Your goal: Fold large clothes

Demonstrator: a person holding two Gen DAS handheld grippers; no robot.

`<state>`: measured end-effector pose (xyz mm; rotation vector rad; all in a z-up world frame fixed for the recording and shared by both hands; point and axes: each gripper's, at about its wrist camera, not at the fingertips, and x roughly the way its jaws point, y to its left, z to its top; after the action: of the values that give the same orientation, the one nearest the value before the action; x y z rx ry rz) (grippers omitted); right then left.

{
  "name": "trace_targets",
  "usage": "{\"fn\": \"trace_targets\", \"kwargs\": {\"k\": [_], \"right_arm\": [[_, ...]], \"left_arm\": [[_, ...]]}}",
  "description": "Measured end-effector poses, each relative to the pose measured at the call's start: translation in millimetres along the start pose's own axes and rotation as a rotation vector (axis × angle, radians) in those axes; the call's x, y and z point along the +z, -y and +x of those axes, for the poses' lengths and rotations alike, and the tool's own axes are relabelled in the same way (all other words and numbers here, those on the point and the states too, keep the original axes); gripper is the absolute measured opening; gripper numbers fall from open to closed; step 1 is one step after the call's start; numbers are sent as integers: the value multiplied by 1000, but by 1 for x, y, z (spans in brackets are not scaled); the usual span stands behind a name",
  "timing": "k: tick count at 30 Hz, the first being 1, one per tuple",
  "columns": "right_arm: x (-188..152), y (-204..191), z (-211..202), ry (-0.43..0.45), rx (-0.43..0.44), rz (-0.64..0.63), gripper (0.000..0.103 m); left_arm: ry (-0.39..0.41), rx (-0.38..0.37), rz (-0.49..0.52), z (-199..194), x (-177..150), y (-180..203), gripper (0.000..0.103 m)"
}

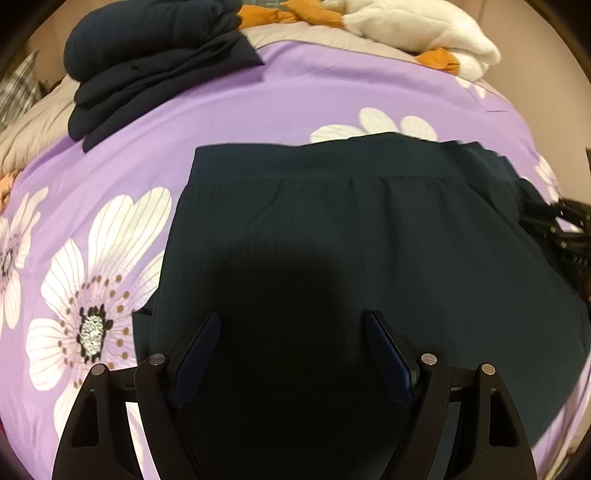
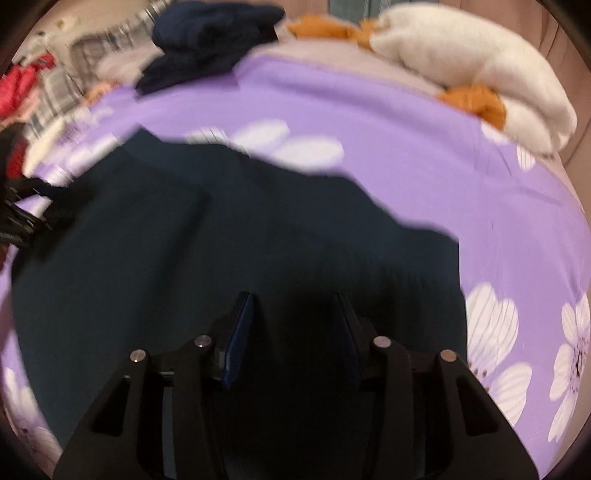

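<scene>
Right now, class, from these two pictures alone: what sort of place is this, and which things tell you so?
Probably a bedroom. The work surface is a bed under a purple bedcover printed with white flowers. A stack of folded dark navy clothes and a white plush toy with orange parts lie at its far end.

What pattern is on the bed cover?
Purple bed cover with big white flowers, clearest in the left wrist view.

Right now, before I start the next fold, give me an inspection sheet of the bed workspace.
Surface: purple floral bedspread, mostly flat.
Job's things: dark garment spread flat at the centre; folded dark pile at far left.
Clutter: white and orange plush toy at far right; plaid fabric and red item off the left edge.
Grippers: left gripper open over the garment; right gripper open, holding nothing.
Cables: nothing seen.
Surroundings: blurred, unclear.
</scene>
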<state>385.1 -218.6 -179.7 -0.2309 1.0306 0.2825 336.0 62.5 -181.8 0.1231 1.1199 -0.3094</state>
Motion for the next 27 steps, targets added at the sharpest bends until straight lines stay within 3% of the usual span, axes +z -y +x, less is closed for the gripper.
{"fn": "trace_targets", "kwargs": {"k": [6, 8, 11, 16, 18, 21, 27], "right_arm": [[1, 19, 28, -3, -194, 65, 40], [3, 33, 30, -8, -301, 101, 40], [-1, 54, 25, -2, -278, 194, 40], [-3, 50, 0, 31, -383, 187, 43], [-6, 46, -18, 56, -312, 208, 45], [-15, 13, -46, 128, -206, 168, 60], [-35, -53, -60, 166, -17, 144, 61]], "left_arm": [[20, 55, -68, 16, 20, -10, 81], [28, 72, -93, 19, 27, -18, 82], [31, 84, -141, 19, 35, -29, 82], [50, 107, -159, -4, 32, -39, 82], [55, 79, -129, -17, 21, -34, 82], [71, 51, -67, -35, -2, -16, 82], [112, -11, -33, -51, -32, 25, 82]]}}
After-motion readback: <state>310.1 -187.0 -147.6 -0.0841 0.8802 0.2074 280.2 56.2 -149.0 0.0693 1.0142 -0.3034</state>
